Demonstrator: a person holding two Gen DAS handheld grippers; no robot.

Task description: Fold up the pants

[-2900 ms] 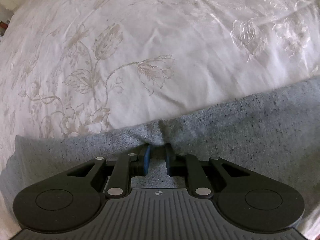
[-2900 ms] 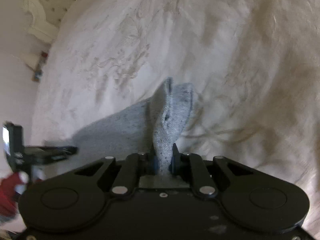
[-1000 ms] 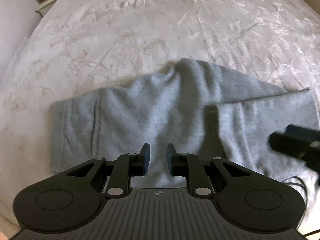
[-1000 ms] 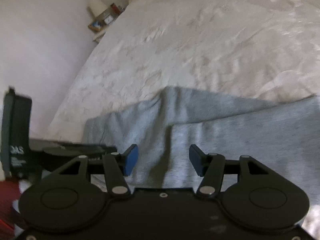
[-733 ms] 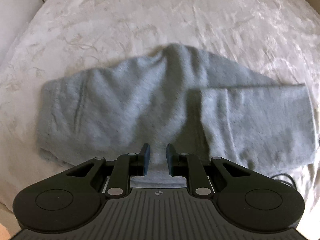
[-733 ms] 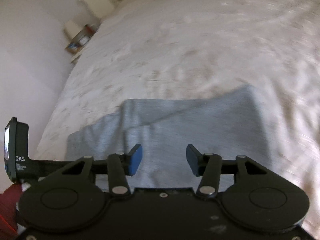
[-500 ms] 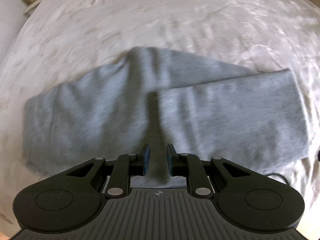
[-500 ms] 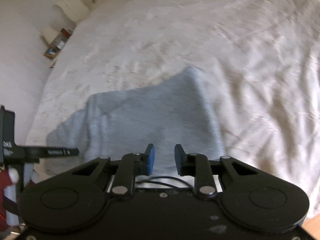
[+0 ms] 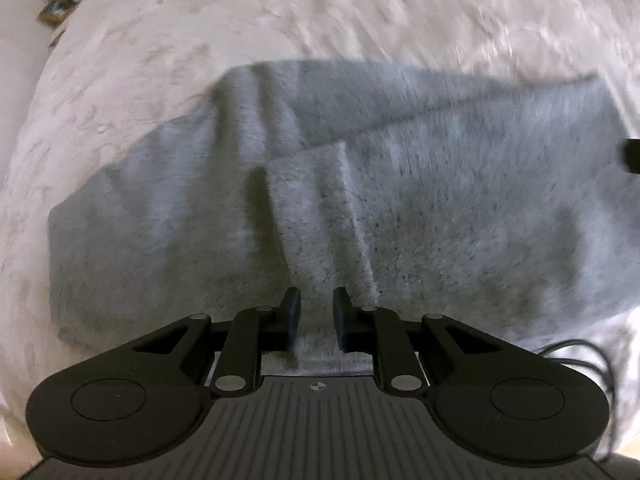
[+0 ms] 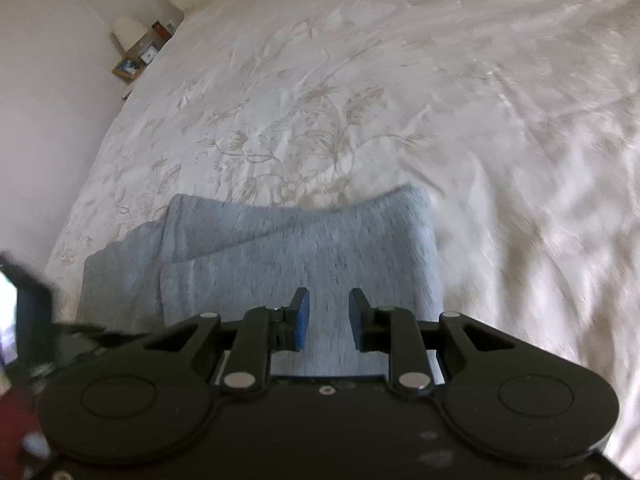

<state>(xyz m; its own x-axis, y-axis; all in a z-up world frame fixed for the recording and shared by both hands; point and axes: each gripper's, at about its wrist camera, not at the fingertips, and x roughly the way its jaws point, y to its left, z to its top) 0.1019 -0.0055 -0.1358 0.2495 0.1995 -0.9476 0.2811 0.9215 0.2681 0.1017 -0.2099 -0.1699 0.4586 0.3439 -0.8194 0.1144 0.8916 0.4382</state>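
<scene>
Here our left gripper (image 9: 316, 312) and right gripper (image 10: 329, 316) hover with jaws slightly parted, pinching nothing, above the near edge of the grey pants (image 9: 440, 208), which lie folded once across the white bedspread (image 10: 360, 100), probably so we can grab them for another fold.

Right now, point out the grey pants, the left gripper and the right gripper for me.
grey pants (image 9: 460, 208): left wrist view, on the folded-over top layer.
left gripper (image 9: 316, 316): left wrist view, midway between its fingertips, jaws apart.
right gripper (image 10: 329, 318): right wrist view, midway between its fingertips, jaws apart over the cloth.
</scene>
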